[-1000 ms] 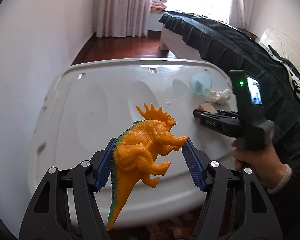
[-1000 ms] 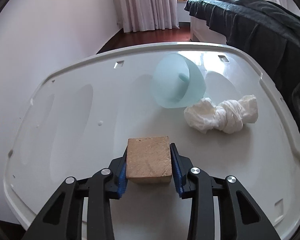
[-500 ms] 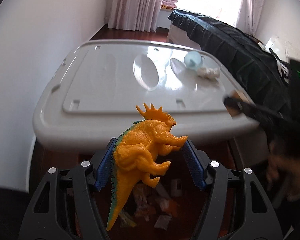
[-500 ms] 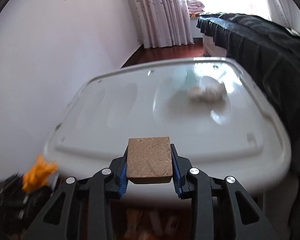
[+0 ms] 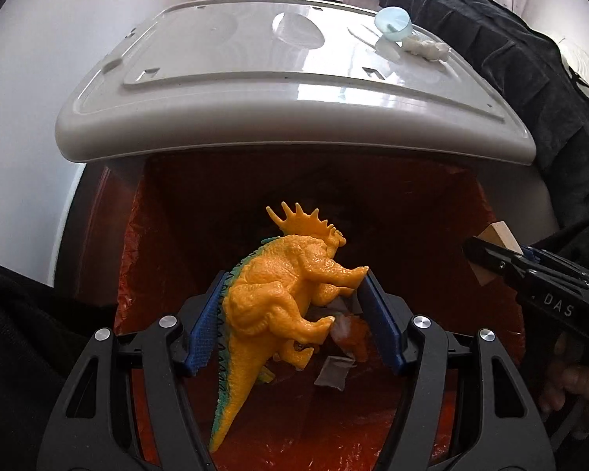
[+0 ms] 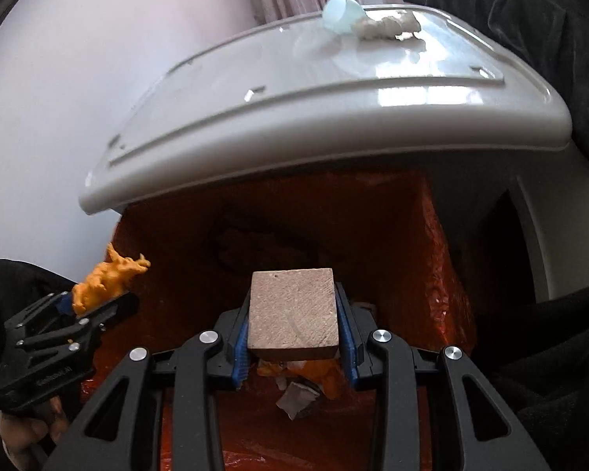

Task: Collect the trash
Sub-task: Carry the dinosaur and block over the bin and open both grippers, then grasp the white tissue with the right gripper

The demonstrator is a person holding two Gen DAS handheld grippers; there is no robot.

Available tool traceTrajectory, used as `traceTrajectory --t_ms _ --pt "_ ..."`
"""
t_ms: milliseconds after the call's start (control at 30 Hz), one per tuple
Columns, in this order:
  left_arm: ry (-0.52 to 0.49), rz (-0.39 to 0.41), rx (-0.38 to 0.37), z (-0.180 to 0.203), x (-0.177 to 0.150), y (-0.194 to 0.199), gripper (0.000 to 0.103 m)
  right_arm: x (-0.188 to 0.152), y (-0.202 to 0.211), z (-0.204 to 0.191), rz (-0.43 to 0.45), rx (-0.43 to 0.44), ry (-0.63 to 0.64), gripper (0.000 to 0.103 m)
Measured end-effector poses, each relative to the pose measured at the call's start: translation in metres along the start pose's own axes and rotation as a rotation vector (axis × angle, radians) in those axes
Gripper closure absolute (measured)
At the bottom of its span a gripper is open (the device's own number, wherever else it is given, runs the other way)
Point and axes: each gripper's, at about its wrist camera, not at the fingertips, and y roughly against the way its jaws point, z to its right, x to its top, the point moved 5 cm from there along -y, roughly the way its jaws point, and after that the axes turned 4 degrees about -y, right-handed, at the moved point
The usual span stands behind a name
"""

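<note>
My left gripper (image 5: 294, 314) is shut on an orange toy dinosaur (image 5: 278, 298) and holds it above the open bin lined with an orange bag (image 5: 432, 227). My right gripper (image 6: 292, 327) is shut on a wooden block (image 6: 294, 312), also above the bin's orange bag (image 6: 432, 259). In the left wrist view the right gripper and block (image 5: 498, 239) show at the right. In the right wrist view the dinosaur (image 6: 106, 278) shows at the left. A pale blue cup (image 5: 392, 23) and a crumpled white tissue (image 5: 424, 47) lie on the white lid (image 5: 255, 78).
Scraps of paper and wrappers (image 5: 333, 365) lie at the bottom of the bin. A dark bedspread (image 5: 530, 59) is to the right of the lid. A white wall (image 5: 39, 78) is on the left. The lid overhangs the bin's far side.
Both grippers have pulled back off the lid and come down over the open bin, each still holding its object. The cup and tissue stay on the lid.
</note>
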Motion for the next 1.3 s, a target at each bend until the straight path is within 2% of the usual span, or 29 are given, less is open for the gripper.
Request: traceTrajectory --t_ms 400,433,467,533,600,767,867,1000,1033,1133,1300 --pt "-0.007 -0.019 0.01 0.001 0.0 -0.006 0.038 -0.004 -0.008 -0.004 -0.028 -0.002 0.032 0.066" --pt "-0.01 -0.022 0.021 0.001 0.0 -0.006 0.038 -0.005 -0.009 -0.005 -0.039 -0.002 0.036 0.064" --pt "-0.015 -0.023 0.039 0.001 0.0 -0.007 0.037 -0.004 -0.01 -0.005 -0.043 -0.009 0.036 0.048" --pt "-0.013 -0.019 0.044 0.001 0.001 -0.006 0.032 -0.001 -0.007 -0.002 -0.015 -0.027 0.025 0.038" --pt "-0.001 -0.008 0.052 -0.002 0.003 -0.004 0.026 0.002 0.0 0.001 0.004 -0.015 0.002 0.038" --pt "0.032 -0.009 0.04 -0.007 0.004 -0.002 0.025 0.004 0.003 0.007 0.012 -0.01 -0.033 0.038" --pt "0.056 -0.002 0.017 -0.01 0.011 0.003 0.025 0.011 0.008 0.009 0.014 0.022 -0.062 0.038" --pt "0.046 0.048 -0.006 -0.009 0.036 0.022 0.025 0.044 0.015 0.011 0.018 0.073 -0.107 0.038" --pt "0.042 0.061 -0.01 -0.01 0.042 0.025 0.025 0.054 0.017 0.013 0.027 0.069 -0.101 0.037" --pt "0.04 0.126 -0.024 -0.009 0.078 0.037 0.015 0.097 0.021 0.017 0.076 0.029 -0.062 0.033" --pt "0.041 0.194 -0.023 -0.01 0.132 0.037 0.014 0.17 0.019 0.033 0.104 0.001 -0.013 0.032"
